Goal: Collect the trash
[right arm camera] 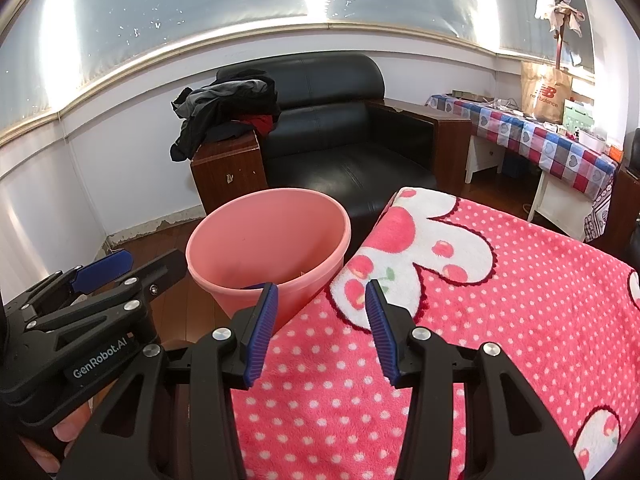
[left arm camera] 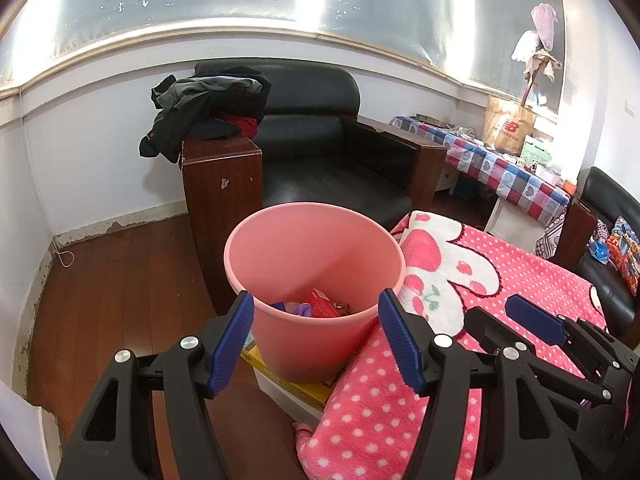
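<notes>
Brown floorboards (left arm camera: 120,280) run under a black leather armchair (left arm camera: 320,152) that stands against the pale wall, with a heap of dark clothes (left arm camera: 208,108) on its wooden arm. Through my left camera, my left gripper (left arm camera: 316,312) has its jaws spread wide with nothing between them, framing the near rim of the pink bin (left arm camera: 312,280). That bin stands upright on a yellow-and-white box (left arm camera: 296,392), just beside the pink dotted blanket (left arm camera: 500,280) on its right. Down in the bin's bottom lies the trash (left arm camera: 320,306): a red packet and some purple scraps; I cannot make out more than that. To the right my right gripper (left arm camera: 532,320) reaches over the blanket. Farther back, a table with a checked cloth (left arm camera: 500,168) carries a brown paper bag (left arm camera: 508,128).

Through my right camera, my right gripper (right arm camera: 322,300) also has its jaws apart and empty, hanging over the blanket's (right arm camera: 480,320) near edge, with the bin (right arm camera: 268,248) just ahead and to the left. From here only the bin's inner wall shows; its contents are hidden. My left gripper (right arm camera: 112,280) sits low at the left, beside the bin, with fingers of my hand (right arm camera: 68,428) visible under its body. The armchair (right arm camera: 340,140), clothes (right arm camera: 228,108) and checked cloth (right arm camera: 540,136) line the back.
</notes>
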Demonstrator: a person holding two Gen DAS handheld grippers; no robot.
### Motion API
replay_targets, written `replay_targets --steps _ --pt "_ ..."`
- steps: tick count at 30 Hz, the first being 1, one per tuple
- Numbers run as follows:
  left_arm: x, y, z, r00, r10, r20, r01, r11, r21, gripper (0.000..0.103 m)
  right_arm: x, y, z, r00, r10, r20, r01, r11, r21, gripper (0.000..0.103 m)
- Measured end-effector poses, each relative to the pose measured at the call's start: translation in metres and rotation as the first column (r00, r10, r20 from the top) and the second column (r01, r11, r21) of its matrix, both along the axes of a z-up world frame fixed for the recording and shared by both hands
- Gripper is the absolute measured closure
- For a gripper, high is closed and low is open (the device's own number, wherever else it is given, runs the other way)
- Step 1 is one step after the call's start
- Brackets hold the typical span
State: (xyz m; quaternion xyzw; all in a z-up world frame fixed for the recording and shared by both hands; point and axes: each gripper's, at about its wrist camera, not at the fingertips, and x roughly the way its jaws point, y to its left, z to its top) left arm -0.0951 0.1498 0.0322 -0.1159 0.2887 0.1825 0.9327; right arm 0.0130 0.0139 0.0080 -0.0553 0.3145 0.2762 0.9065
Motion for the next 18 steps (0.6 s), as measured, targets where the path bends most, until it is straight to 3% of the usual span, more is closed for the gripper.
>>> replay_targets --steps 18 --pt "-0.0004 -0.0018 -0.0007 1.000 -0.001 0.004 0.001 1.000 0.007 0.040 -0.0009 0.0006 0.0017 1.000 -0.001 0.002 0.001 1.000 0.002 0.057"
